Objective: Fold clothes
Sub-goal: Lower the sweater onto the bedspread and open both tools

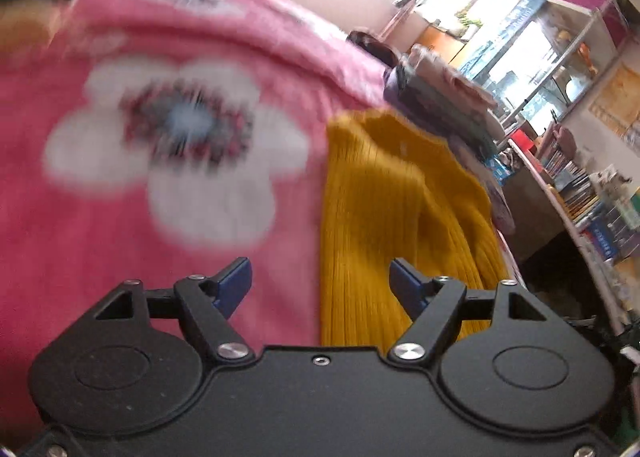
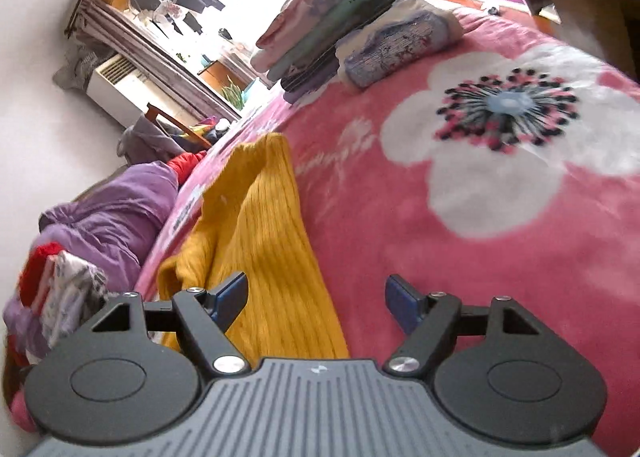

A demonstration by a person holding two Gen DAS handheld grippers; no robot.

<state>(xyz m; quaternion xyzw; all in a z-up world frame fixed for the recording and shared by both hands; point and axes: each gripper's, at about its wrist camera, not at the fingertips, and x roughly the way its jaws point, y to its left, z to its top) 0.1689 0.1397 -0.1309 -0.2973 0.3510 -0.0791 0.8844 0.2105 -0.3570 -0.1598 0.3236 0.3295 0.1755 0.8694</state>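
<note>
Mustard ribbed sweater point(image 2: 264, 233) lies rumpled on the pink flowered blanket point(image 2: 400, 217) of the bed. My left gripper point(image 1: 320, 281) and right gripper point(image 2: 316, 299) both hang spread wide, holding nothing. I judge I should pinch its two near corners, then pull evenly so it flattens before folding.

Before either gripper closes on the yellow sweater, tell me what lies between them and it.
Nothing visible. The yellow sweater lies on the pink flowered blanket, right ahead of the open left gripper and open right gripper, with only bare cloth between. The stack of folded clothes sits well beyond it.
</note>
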